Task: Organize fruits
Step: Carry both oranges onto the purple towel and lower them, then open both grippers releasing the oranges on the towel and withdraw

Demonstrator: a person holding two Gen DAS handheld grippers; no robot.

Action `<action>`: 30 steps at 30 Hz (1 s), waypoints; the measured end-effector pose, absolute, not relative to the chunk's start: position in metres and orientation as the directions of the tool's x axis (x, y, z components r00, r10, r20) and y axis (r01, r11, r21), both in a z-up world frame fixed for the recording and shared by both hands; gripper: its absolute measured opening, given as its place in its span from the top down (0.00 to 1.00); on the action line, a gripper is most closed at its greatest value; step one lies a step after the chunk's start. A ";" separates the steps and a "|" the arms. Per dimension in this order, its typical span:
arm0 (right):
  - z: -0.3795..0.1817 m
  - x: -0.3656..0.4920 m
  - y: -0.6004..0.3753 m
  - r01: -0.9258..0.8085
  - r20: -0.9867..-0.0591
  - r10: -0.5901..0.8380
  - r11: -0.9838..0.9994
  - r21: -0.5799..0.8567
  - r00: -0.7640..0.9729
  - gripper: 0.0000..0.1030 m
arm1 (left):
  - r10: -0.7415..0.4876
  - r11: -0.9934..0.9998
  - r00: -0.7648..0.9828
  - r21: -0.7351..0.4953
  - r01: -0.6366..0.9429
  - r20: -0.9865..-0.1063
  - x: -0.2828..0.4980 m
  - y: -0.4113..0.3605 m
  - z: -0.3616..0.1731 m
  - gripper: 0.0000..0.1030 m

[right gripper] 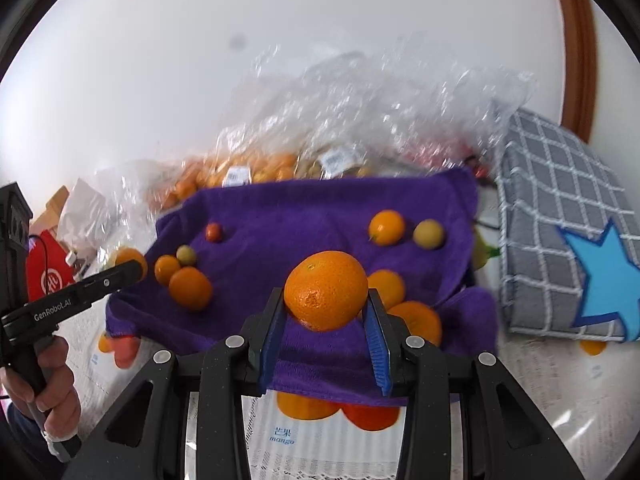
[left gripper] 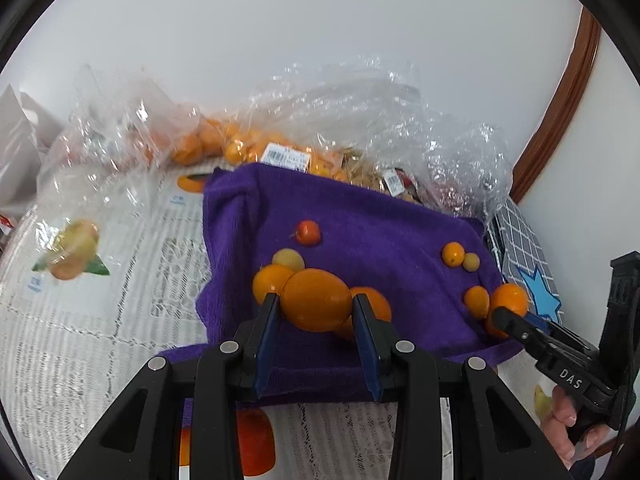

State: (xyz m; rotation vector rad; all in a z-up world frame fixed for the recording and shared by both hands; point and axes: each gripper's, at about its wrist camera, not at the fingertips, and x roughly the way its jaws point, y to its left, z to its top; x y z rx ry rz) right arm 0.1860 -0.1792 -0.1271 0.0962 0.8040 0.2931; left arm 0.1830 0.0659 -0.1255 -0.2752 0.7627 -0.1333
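A purple towel (left gripper: 360, 216) (right gripper: 320, 208) lies on the table with two groups of fruit on it. My left gripper (left gripper: 316, 305) is shut on a large orange (left gripper: 312, 288) above the towel's near left part. Behind it lie another orange (left gripper: 270, 282), a yellowish fruit (left gripper: 288, 259) and a small red fruit (left gripper: 308, 232). My right gripper (right gripper: 326, 297) is shut on a dimpled orange (right gripper: 326, 284) over the right group: an orange (right gripper: 386, 227), a yellow fruit (right gripper: 429, 233) and two more oranges (right gripper: 418, 320). Each gripper shows in the other's view, the right gripper (left gripper: 502, 315) and the left gripper (right gripper: 134, 271).
Clear plastic bags of oranges (left gripper: 240, 144) (right gripper: 248, 172) and other fruit are heaped behind the towel against the white wall. A grey checked bag with a blue star (right gripper: 560, 220) stands right of the towel. A lace cloth with printed fruit pictures (left gripper: 100, 300) covers the table. A hand (right gripper: 48, 384) grips the left handle.
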 end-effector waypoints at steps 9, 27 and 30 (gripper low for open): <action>-0.144 0.192 -0.170 -0.240 -0.733 0.304 0.951 0.195 0.608 0.63 | -0.244 0.946 0.678 -0.323 0.010 -0.693 0.190 0.068 -0.140 0.66; -0.154 0.193 -0.158 -0.239 -0.751 0.268 0.959 0.151 0.604 0.62 | -0.255 0.938 0.683 -0.346 0.004 -0.684 0.194 0.072 -0.143 0.67; -0.154 0.193 -0.159 -0.239 -0.750 0.268 0.959 0.150 0.605 0.62 | -0.244 0.943 0.691 -0.334 0.005 -0.680 0.192 0.070 -0.143 0.67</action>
